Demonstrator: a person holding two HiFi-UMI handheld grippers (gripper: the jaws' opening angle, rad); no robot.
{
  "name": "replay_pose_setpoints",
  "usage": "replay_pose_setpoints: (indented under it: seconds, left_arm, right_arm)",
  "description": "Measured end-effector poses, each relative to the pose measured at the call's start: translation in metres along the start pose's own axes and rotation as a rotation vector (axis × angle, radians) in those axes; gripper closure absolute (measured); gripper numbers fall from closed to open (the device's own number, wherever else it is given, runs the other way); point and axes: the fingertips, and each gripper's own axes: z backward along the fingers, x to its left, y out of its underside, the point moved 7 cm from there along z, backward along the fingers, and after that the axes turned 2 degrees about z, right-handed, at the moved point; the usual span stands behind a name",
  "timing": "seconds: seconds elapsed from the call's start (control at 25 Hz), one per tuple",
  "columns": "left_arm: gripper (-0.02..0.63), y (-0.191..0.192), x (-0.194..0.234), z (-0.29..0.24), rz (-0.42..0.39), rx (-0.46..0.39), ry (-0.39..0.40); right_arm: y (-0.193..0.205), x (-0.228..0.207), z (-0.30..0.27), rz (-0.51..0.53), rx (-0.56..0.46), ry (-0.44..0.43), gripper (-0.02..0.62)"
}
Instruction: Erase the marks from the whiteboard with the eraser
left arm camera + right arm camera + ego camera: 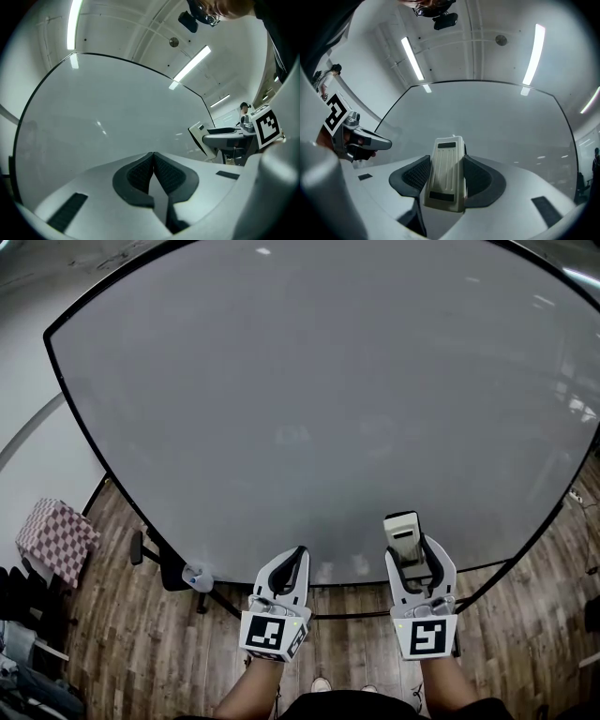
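A large whiteboard (319, 399) with a thin black frame fills the head view; its surface looks blank, with only faint smudges near the lower middle. My right gripper (410, 542) is shut on a cream eraser (404, 536), held upright just in front of the board's lower edge. In the right gripper view the eraser (446, 173) sits between the dark ribbed pads (480, 176), and the whiteboard (487, 122) rises ahead. My left gripper (296, 555) is shut with nothing in it, level with the right one; the left gripper view shows its pads (139, 174) pressed together before the whiteboard (103, 122).
The board stands on a black stand (178, 573) over a wooden floor (141, 652). A checkered cloth (56, 538) lies at the left, with dark clutter (19, 615) below it. Ceiling lights (412, 58) shine overhead.
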Motion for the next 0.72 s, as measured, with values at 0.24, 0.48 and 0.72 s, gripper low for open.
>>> replay_pose_setpoints:
  seconds: [0.24, 0.48, 0.72]
  left_arm:
    - [0.587, 0.005, -0.001, 0.001, 0.019, 0.014, 0.008]
    - [0.586, 0.007, -0.005, -0.001, 0.019, 0.017, 0.015]
    - [0.587, 0.005, -0.014, -0.005, 0.012, 0.015, 0.026]
  right_arm:
    - [0.001, 0.0, 0.001, -0.004, 0.007, 0.014, 0.351]
    - [-0.003, -0.002, 0.002, -0.006, -0.009, 0.018, 0.351]
    - [-0.004, -0.006, 0.004, -0.029, -0.019, 0.019, 0.351]
